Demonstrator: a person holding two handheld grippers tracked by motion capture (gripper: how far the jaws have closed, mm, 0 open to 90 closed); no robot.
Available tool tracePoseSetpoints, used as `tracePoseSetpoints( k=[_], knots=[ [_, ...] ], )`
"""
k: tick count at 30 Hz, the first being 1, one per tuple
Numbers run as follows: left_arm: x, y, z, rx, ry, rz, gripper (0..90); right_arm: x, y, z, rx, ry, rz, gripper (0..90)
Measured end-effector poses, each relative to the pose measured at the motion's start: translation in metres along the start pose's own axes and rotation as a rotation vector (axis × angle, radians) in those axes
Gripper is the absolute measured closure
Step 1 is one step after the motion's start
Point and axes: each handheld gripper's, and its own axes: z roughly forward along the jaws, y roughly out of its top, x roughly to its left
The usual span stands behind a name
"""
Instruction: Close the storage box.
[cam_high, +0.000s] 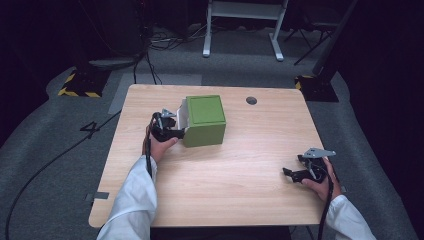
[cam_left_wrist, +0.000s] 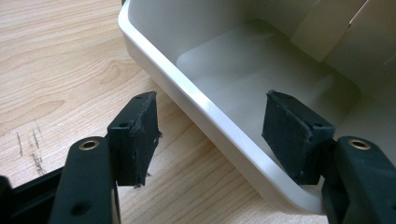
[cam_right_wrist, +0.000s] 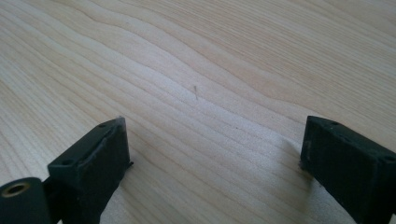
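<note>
A green box (cam_high: 205, 120) stands on the wooden table (cam_high: 240, 165), left of centre. A white plastic drawer (cam_high: 182, 114) sticks out of its left side. My left gripper (cam_high: 181, 131) is at that drawer, open. In the left gripper view the drawer's rim (cam_left_wrist: 196, 100) runs between the jaws of the left gripper (cam_left_wrist: 212, 135): one jaw hangs outside over the wood, the other sits inside the empty drawer. My right gripper (cam_high: 287, 172) rests near the table's front right, open. In its own view the right gripper (cam_right_wrist: 215, 163) has only bare wood (cam_right_wrist: 196, 70) between its jaws.
A round cable hole (cam_high: 251, 100) sits in the table top behind the box. On the floor beyond are a white desk frame (cam_high: 245, 25), two stands with yellow-black striped bases (cam_high: 80, 85), and loose cables (cam_high: 165, 40).
</note>
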Motion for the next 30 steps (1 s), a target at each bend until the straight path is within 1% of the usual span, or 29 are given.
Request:
tracePoseSetpoints(
  k=[2, 4, 6, 10, 12, 15, 17, 18, 19, 23, 26, 29, 30],
  knots=[
    [-0.001, 0.001, -0.001, 0.002, 0.011, 0.011, 35.7, 0.000, 0.000, 0.000, 0.000, 0.000, 0.000, 7.8],
    [-0.002, 0.002, -0.003, 0.007, 0.031, 0.037, 34.2, 0.000, 0.000, 0.000, 0.000, 0.000, 0.000, 7.8],
    [-0.003, 0.004, -0.006, 0.009, 0.060, 0.078, 32.6, 0.000, 0.000, 0.000, 0.000, 0.000, -0.001, 7.8],
    [-0.006, 0.007, -0.014, 0.025, 0.102, 0.143, 30.4, 0.000, 0.000, 0.000, 0.000, 0.002, -0.003, 7.8],
    [-0.007, 0.007, -0.017, 0.027, 0.114, 0.160, 29.2, 0.000, 0.000, 0.000, 0.000, 0.003, -0.003, 7.7],
    [-0.007, 0.008, -0.021, 0.025, 0.130, 0.174, 27.6, 0.000, 0.000, 0.000, 0.000, 0.003, -0.004, 7.8],
    [-0.008, 0.008, -0.024, 0.021, 0.137, 0.169, 26.2, 0.000, 0.000, 0.000, 0.000, 0.003, -0.004, 7.8],
    [-0.008, 0.009, -0.026, 0.023, 0.143, 0.183, 25.5, 0.000, 0.000, 0.000, 0.000, 0.003, -0.004, 7.8],
    [-0.008, 0.009, -0.027, 0.018, 0.151, 0.187, 24.9, 0.000, 0.000, 0.000, 0.000, 0.003, -0.004, 7.8],
    [-0.007, 0.010, -0.035, 0.002, 0.158, 0.187, 23.1, 0.000, 0.000, 0.000, 0.000, 0.004, -0.003, 7.8],
    [-0.006, 0.009, -0.040, -0.005, 0.156, 0.179, 22.2, 0.000, -0.001, -0.001, 0.000, 0.005, -0.004, 7.8],
    [-0.006, 0.009, -0.044, 0.012, 0.174, 0.204, 20.9, 0.000, -0.001, -0.001, 0.001, 0.007, -0.008, 7.8],
    [-0.007, 0.009, -0.044, 0.012, 0.178, 0.205, 20.0, 0.000, -0.001, -0.001, 0.001, 0.008, -0.006, 7.8]
  ],
)
